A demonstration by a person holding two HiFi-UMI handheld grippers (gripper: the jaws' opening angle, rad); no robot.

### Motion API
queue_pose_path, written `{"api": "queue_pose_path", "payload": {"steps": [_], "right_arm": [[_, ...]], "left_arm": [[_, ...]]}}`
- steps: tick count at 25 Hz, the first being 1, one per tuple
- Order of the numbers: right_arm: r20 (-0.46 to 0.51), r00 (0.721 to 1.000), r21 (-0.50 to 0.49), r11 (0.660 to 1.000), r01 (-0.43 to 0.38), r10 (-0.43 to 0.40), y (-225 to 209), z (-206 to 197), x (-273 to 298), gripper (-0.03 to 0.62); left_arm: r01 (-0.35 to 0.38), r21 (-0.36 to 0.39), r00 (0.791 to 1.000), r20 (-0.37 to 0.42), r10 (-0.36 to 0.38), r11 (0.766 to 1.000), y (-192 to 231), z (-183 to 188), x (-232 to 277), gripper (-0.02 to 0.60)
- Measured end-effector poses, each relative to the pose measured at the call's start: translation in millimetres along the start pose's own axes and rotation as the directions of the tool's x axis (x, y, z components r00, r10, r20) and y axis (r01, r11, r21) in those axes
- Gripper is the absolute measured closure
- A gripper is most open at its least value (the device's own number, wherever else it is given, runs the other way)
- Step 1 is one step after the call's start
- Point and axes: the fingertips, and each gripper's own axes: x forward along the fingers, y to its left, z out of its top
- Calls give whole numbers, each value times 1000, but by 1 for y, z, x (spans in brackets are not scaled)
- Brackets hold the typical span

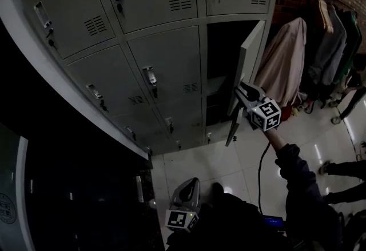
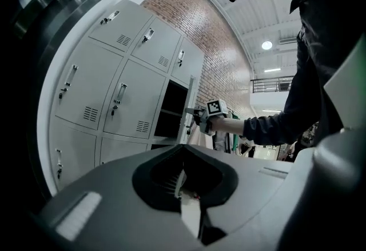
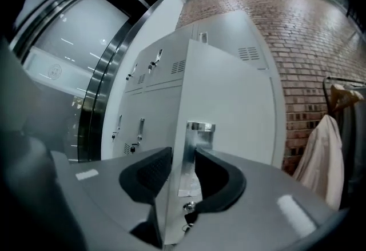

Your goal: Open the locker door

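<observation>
The grey locker door [image 1: 250, 67] at the right of the middle row stands swung out, and its dark compartment [image 1: 220, 72] shows behind it. My right gripper [image 1: 240, 92] is at the door's free edge at arm's length. In the right gripper view the jaws [image 3: 183, 158] straddle that edge [image 3: 171, 130] just below the metal handle plate [image 3: 199, 132]; the pads sit close on both sides without visibly pressing. The left gripper view shows the same door [image 2: 191, 107] and the right gripper [image 2: 197, 115]. My left gripper [image 1: 187, 187] hangs low by my body, shut and empty [image 2: 183, 178].
Closed grey lockers [image 1: 160, 84] fill the wall left of the open one. Coats [image 1: 286, 61] hang on a rack by the brick wall at the right. People's legs [image 1: 343, 170] stand on the tiled floor at the right. A dark glass wall [image 1: 57, 187] lies left.
</observation>
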Motion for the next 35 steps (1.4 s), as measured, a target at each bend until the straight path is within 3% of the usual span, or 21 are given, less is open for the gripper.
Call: {"api": "queue_pose_path", "payload": {"steps": [3,7,11,14,18,22,25,27,30,35], "right_arm": [[-10,999,-4,999,52,-52,-18,-3,-50,470],[-62,988,-62,989,134,-138,-34,-2,-75,453],[-91,965,-34,969,245,-247,-33,-12,-100,494],[-130,974,0,982,189,-187,19,-43,-136,499],[-210,977,98,994,53,-32,144,-114,-218,506],[-220,975,247,967,54,2,226,-141,-308,525],[-178,984,311,948,67,-11,256,-132,-365,531],[-132,991,270,962,38,-2,270,-112,-397,533],[-67,997,206,978,-26,40,282,-88,-454,592],[-33,997,154,986,-70,76,288,-75,-543,594]], "left_arm": [[17,-8,1000,2,-17,1000,-12,-5,-19,563],[34,-41,999,-26,-35,999,-27,-25,-45,563],[59,-72,996,-68,-64,996,-46,-51,-65,563],[82,-74,993,-77,-87,994,-60,-59,-69,563],[101,-70,991,-83,-107,992,-78,-70,-71,563],[116,-39,988,-93,-119,992,-108,-76,-72,563],[133,-2,987,-96,-132,991,-137,-84,-77,563],[137,15,986,-97,-135,990,-163,-89,-85,563],[124,22,989,-78,-122,992,-213,-96,-113,563],[94,-16,993,-67,-95,995,-282,-119,-164,563]]}}
